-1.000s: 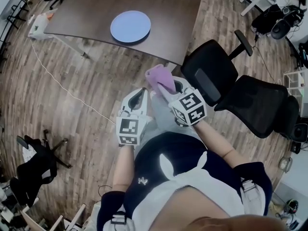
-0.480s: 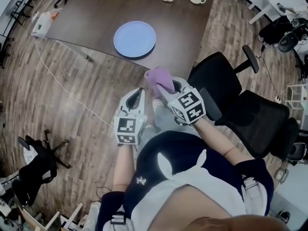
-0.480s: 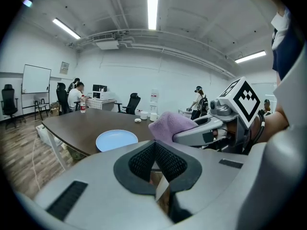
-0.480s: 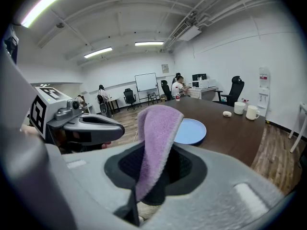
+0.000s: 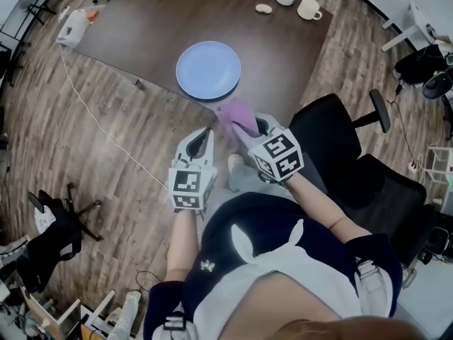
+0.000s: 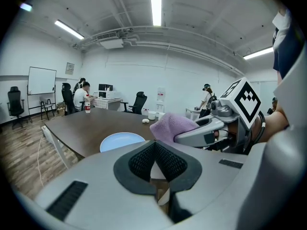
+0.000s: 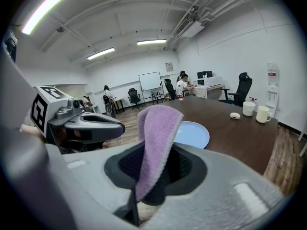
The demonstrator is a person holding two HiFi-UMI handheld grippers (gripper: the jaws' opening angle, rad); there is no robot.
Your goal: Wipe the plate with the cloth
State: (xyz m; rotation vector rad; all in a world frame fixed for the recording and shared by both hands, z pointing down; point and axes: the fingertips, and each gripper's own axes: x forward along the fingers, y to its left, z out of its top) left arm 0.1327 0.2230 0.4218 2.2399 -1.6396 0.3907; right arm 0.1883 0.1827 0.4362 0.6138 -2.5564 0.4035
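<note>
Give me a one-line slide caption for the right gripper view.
Right gripper grips a purple cloth in its jaws, with a blue plate ahead on the dark table.

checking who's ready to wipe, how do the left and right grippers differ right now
The left gripper's jaws are together on nothing; the right gripper is shut on the purple cloth. The right gripper reaches nearer the plate than the left gripper. Both point toward the plate, neither touching it.
</note>
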